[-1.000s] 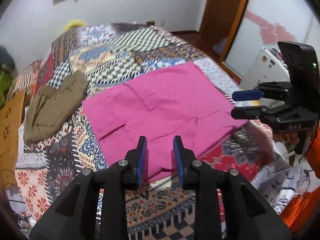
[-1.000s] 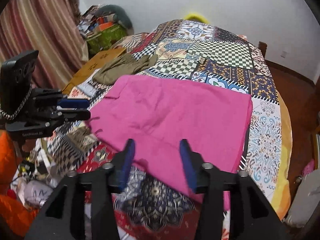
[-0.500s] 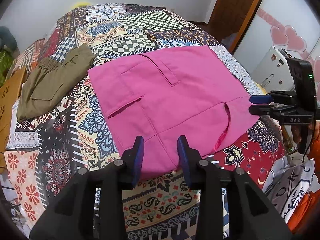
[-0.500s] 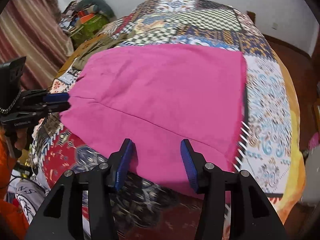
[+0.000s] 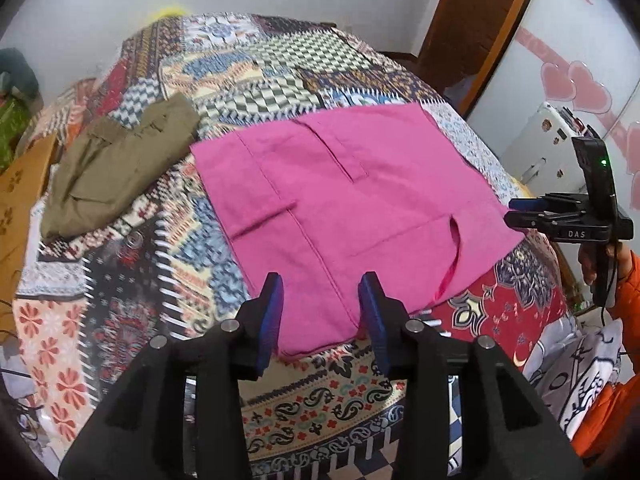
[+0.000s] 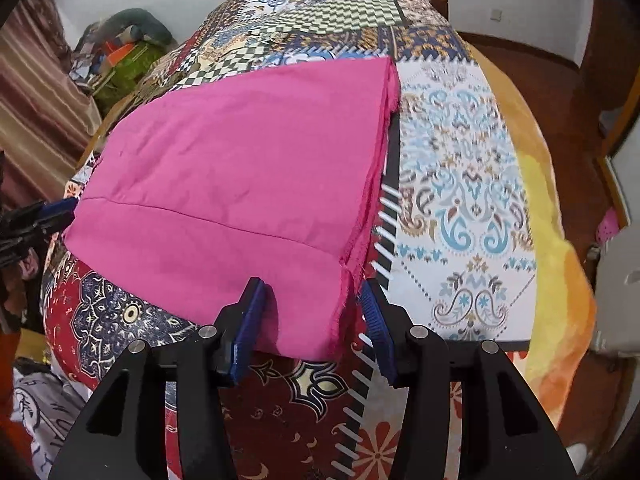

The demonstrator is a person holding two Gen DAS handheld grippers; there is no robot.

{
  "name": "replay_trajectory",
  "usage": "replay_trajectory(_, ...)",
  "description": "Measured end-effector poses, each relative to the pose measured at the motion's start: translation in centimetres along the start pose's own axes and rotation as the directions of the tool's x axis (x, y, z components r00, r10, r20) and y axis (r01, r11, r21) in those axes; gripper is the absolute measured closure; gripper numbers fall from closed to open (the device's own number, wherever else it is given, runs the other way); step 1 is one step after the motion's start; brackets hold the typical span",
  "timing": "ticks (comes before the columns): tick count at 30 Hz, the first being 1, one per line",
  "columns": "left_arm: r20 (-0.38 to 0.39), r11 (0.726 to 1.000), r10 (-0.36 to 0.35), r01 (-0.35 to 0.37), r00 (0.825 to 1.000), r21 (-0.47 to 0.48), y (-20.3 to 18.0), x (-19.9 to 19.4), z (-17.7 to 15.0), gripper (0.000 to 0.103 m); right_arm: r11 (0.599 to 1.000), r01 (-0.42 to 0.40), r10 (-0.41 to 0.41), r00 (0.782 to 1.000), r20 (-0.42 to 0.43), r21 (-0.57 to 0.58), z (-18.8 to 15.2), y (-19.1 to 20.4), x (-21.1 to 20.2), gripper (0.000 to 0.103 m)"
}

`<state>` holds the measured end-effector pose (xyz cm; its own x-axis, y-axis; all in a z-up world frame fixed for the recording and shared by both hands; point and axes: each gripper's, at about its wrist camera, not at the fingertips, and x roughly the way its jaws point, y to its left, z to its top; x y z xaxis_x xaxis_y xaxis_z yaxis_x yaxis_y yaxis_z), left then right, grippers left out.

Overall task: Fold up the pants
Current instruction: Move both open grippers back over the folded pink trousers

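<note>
Pants [image 5: 352, 208] flat on bedspread [image 5: 168, 264]; second garment [image 5: 116, 168] left.

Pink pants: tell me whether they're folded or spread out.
Folded. The pink pants lie flat on the bedspread as a compact rectangle, with stacked layered edges along the right side.

Both cameras ride on hand-held grippers and look steeply down along their own fingers at a patterned bed [image 5: 168, 264]. The left view sits near the pants [image 5: 352, 216] at their near waist end, facing up the bed toward a white wall, with the right gripper [image 5: 516, 210] at its right edge. The right view hangs close over the pants [image 6: 240, 184] at the hem corner, facing the same wall. Both share the pants and the bed.
</note>
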<state>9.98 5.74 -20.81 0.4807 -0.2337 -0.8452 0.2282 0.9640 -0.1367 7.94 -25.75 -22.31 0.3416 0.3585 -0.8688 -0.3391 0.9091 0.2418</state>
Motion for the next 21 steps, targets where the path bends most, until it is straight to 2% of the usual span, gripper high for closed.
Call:
replay_trajectory(8,0.074,0.995,0.085,-0.081,0.994,-0.058,2.5,-1.9,3.3,0.062,1.000,0.004,-0.002,0.993,0.114,-0.015,4.0,0.2,-2.3,0.058)
replay_trajectory(16,0.062,0.984,0.105,-0.095,0.993,-0.150,5.9,-0.4,6.4,0.062,0.999,0.043,-0.037,0.981,0.193,-0.027,7.6,-0.2,-2.7,0.058)
replay_trajectory(21,0.051,0.979,0.133,-0.123,0.990,-0.162,7.0,1.3,8.1,0.062,0.999,0.051,-0.047,0.977,0.206,-0.014,9.0,-1.2,-1.9,0.058)
